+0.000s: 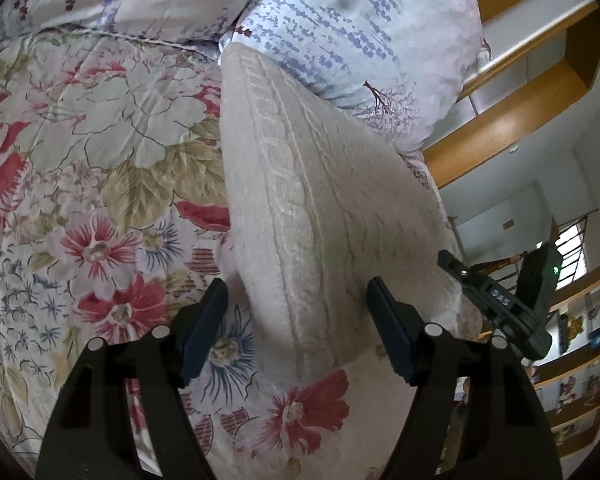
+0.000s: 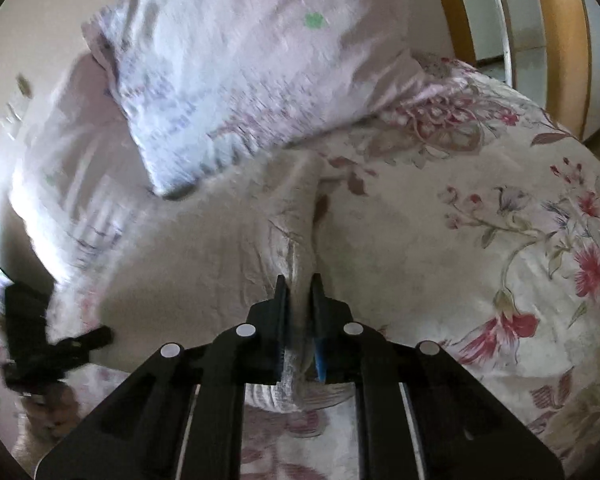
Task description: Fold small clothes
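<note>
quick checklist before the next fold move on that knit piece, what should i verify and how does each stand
1. Right gripper has the cream knit garment: ok, fingers closed on a pinched ridge of fabric.
2. Left gripper ready to grasp: ok, fingers spread wide with the garment's near end between them, not yet closed.
3. Only garment pinched, not the floral quilt: cannot tell, right view is blurred.
4. Garment lies flat: not ok, it is lifted into a ridge in the left view.
5. Fold path free of the pillow: cannot tell, the garment's far end reaches the pillow's edge.
</note>
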Action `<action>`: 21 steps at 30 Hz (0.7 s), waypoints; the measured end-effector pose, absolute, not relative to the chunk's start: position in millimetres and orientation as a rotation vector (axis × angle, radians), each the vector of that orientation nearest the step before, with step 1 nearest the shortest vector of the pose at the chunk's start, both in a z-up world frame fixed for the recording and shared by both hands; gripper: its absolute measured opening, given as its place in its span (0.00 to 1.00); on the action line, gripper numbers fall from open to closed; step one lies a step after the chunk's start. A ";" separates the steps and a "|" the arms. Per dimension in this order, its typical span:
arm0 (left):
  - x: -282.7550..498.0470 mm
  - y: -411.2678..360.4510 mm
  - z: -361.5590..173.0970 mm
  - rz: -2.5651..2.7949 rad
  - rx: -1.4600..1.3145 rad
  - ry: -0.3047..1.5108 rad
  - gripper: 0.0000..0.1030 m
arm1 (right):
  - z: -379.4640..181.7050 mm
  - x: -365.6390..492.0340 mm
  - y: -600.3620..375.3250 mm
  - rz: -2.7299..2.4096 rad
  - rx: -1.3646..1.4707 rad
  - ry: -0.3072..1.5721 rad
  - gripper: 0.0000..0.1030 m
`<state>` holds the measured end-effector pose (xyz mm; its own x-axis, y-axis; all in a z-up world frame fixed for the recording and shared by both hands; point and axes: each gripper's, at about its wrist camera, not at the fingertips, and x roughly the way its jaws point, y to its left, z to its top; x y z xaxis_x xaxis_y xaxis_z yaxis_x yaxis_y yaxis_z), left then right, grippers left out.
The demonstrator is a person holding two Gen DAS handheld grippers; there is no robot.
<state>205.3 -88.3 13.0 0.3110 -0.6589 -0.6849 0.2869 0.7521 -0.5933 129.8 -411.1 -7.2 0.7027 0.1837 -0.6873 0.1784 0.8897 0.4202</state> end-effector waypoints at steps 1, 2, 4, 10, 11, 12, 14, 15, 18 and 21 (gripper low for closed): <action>205.5 -90.7 13.1 -0.641 -0.379 1.083 0.65 | -12.8 132.1 -412.1 -0.001 0.498 0.813 0.11; 205.9 -92.3 13.2 -0.636 -0.365 1.079 0.63 | -18.1 133.5 -415.0 -0.002 0.514 0.820 0.11; 208.2 -92.3 11.9 -0.628 -0.360 1.075 0.59 | -21.3 134.2 -417.7 0.002 0.534 0.821 0.11; 210.7 -85.4 10.6 -0.660 -0.401 1.079 0.69 | -15.4 131.8 -419.6 0.002 0.524 0.838 0.30; 211.1 -83.8 11.1 -0.677 -0.417 1.086 0.73 | -11.3 130.9 -423.9 -0.009 0.536 0.840 0.43; 211.8 -83.9 11.8 -0.684 -0.427 1.092 0.79 | -8.7 129.3 -426.8 -0.007 0.550 0.835 0.54; 213.9 -83.9 13.9 -0.689 -0.430 1.102 0.84 | -2.4 128.8 -436.5 0.020 0.612 0.813 0.60; 214.4 -84.1 15.3 -0.682 -0.419 1.100 0.85 | 0.0 129.8 -440.7 0.032 0.642 0.804 0.64; 221.6 -87.8 21.3 -0.654 -0.371 1.084 0.89 | 7.1 139.9 -448.8 0.089 0.721 0.797 0.76; 231.3 -94.3 28.9 -0.618 -0.281 1.058 0.91 | 8.1 160.7 -448.3 0.122 0.737 0.836 0.77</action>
